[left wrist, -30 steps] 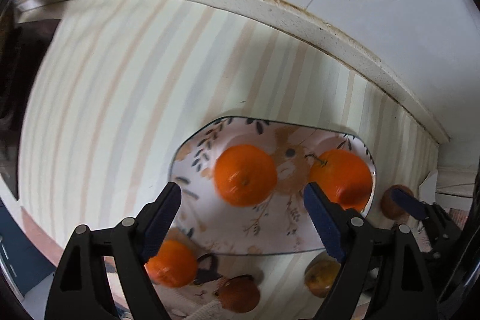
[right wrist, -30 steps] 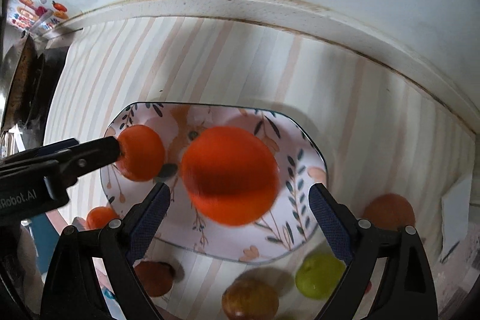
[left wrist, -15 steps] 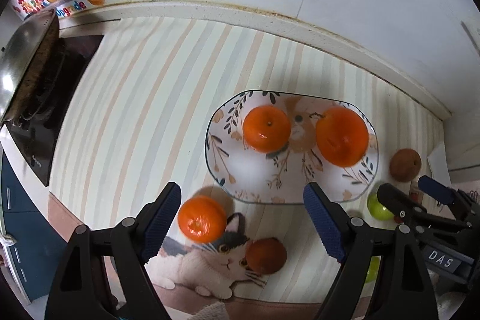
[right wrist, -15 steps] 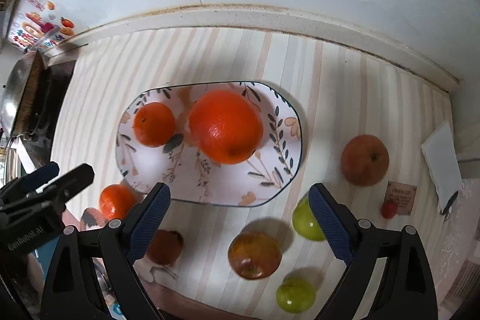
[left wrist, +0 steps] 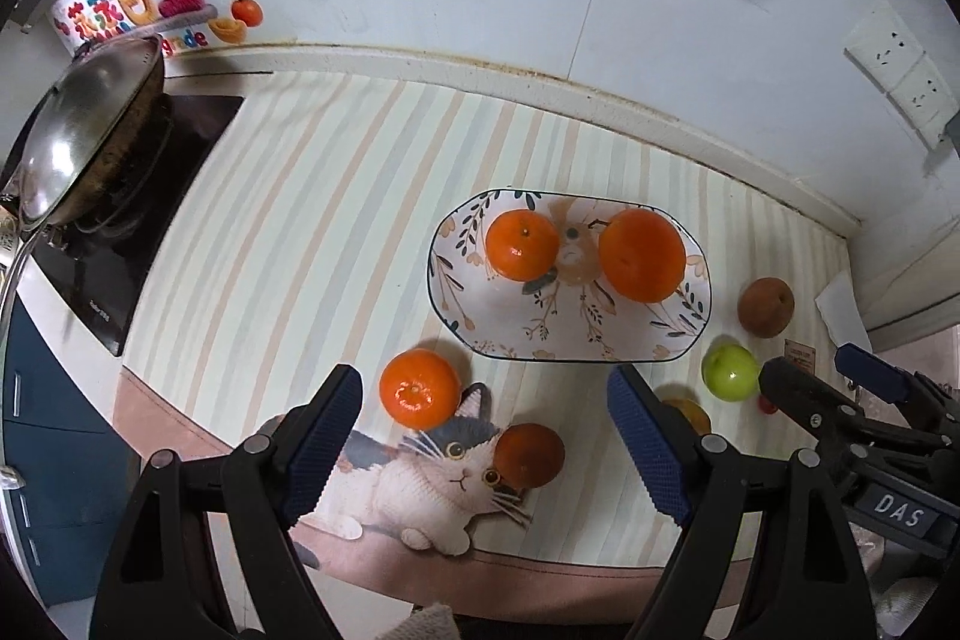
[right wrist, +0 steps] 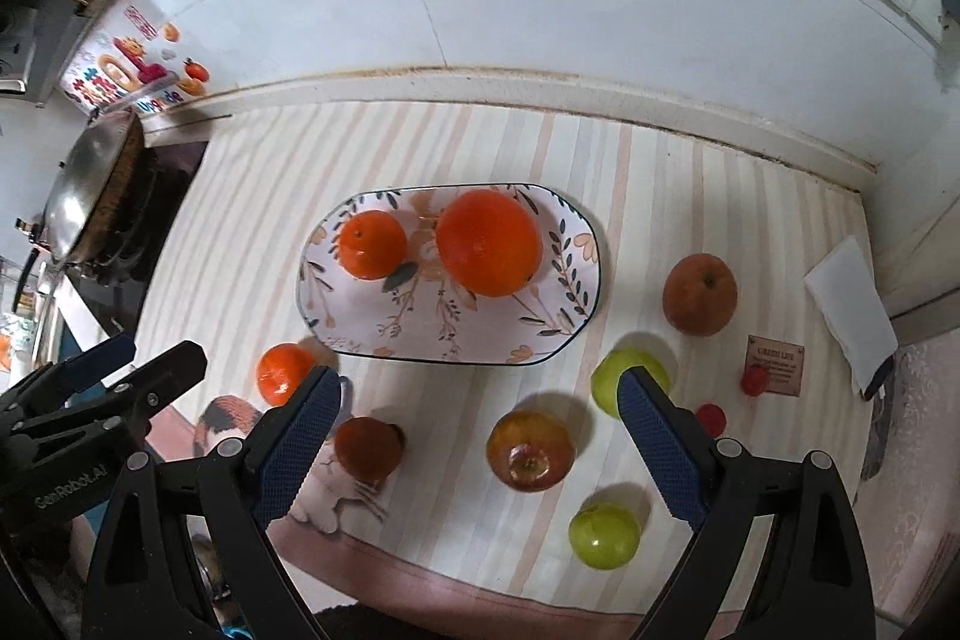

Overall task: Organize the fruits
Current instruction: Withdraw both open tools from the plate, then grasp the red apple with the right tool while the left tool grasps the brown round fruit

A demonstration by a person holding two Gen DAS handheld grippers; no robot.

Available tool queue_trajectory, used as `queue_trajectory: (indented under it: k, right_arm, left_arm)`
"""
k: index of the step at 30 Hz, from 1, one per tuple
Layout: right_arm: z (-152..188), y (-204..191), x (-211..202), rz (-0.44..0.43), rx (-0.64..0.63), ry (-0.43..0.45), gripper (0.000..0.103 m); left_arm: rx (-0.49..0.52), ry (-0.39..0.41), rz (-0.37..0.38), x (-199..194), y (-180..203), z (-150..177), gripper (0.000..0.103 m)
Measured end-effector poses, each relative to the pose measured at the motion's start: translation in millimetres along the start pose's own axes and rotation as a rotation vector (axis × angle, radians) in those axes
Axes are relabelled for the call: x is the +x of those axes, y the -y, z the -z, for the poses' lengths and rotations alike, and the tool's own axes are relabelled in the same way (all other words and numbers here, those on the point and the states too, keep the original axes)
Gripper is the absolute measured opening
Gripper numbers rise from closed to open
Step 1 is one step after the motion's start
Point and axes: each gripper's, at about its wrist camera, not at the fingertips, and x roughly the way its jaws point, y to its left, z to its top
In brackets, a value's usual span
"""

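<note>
Both claws hang above the counter (left wrist: 288, 220), pointing steeply down, and neither carries anything. The left claw (left wrist: 486, 445) is spread wide with nothing between its pads; the right claw (right wrist: 480, 445) is likewise released and empty.

The plate (right wrist: 564, 334) sits mid-frame in both views and holds two fruits: a small orange (right wrist: 372, 244) on its left half and a big orange (right wrist: 489, 241) on its right, close but apart. The rest lies loose on the striped mat. In the left wrist view a mandarin (left wrist: 420, 388) rests just below the plate's lower-left rim, and a dark fruit (left wrist: 529, 454) sits lower, on the printed cat. In the right wrist view a red apple (right wrist: 531, 451) lies bottom centre, a green apple (right wrist: 624, 376) is half hidden behind the right pad, a second green one (right wrist: 604, 534) lies lowest, and a brown pear (right wrist: 699, 295) stands right of the plate.

The step in hand looks like choosing the next fruit. The mandarin suits the left claw best, being nearest and already between its pads in the picture. Come straight down, straddle it at its widest, and close gently so it does not squirt out. Lift clear of the rim, then set it in the plate's empty lower half so it does not knock the oranges. Keep the right claw off to the right, towards the apples, so the two do not cross.
</note>
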Motion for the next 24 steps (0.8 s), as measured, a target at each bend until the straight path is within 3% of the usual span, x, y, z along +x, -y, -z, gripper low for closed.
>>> queue_trajectory:
  k: [6,12,16,24]
  right_arm:
    - [19.2,0.9,4.3,-0.016,-0.009,-0.015,0.096]
    - [39.6,27.9,72.9,0.010,0.049,-0.153,0.095]
    - [49.5,42.8,115.1,0.014,0.090,-0.238,0.090]
    - [57.0,49.9,157.0,0.005,0.109,-0.327,0.085]
  left_arm:
    - [-0.004,-0.032,-0.003,11.1,-4.0,17.3,0.083]
    - [0.011,-0.206,-0.007,80.3,2.1,41.2,0.083]
    - [0.024,-0.317,0.002,124.6,9.6,56.4,0.083]
    - [0.048,-0.414,0.047,169.3,24.1,69.5,0.083]
